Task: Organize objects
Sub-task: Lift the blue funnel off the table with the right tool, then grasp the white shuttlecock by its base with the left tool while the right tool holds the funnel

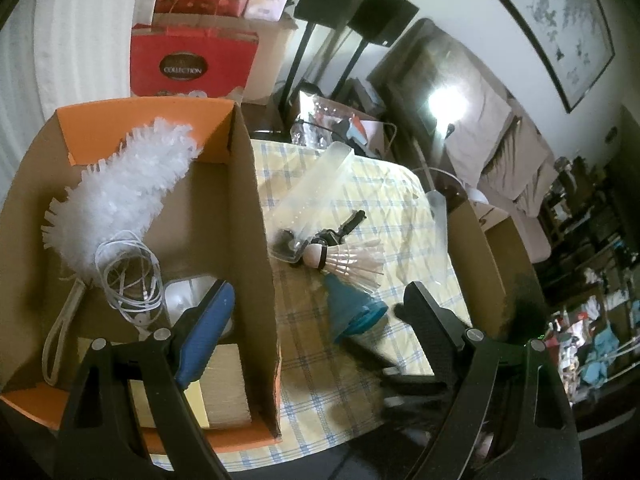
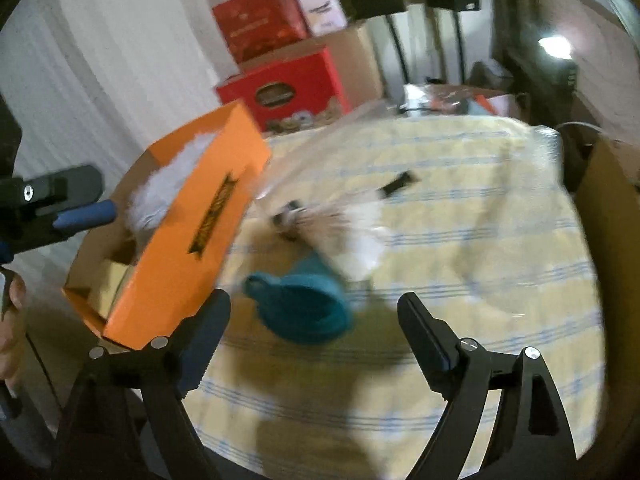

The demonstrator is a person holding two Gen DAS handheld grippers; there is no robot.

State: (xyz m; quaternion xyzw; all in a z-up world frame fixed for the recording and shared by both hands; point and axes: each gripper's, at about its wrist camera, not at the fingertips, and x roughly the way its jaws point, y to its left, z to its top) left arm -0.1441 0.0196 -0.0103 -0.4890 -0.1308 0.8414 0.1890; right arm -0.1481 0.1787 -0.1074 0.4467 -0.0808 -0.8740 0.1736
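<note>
An orange cardboard box (image 1: pixel 256 208) stands at the table's left and holds a white fluffy duster (image 1: pixel 128 184), a coiled white cable (image 1: pixel 128 276) and a beige pad (image 1: pixel 224 384). My left gripper (image 1: pixel 318 296) is open, its left finger over the box and its right over the cloth. On the checked cloth lie a teal funnel (image 1: pixel 352 312), a shuttlecock (image 1: pixel 348 260), a clear plastic tube (image 1: pixel 316 196) and a small black item (image 1: pixel 348 224). In the blurred right wrist view my right gripper (image 2: pixel 314 298) is open just above the teal funnel (image 2: pixel 304 304), with its pads clear of it.
Red gift bags (image 1: pixel 192 64) and cartons stand behind the orange box (image 2: pixel 192 232). A brown cardboard box (image 1: pixel 480 248) sits at the table's right edge. Black speaker stands (image 1: pixel 296 60), a sofa and clutter lie beyond. A person's hand (image 2: pixel 12 320) shows at the left.
</note>
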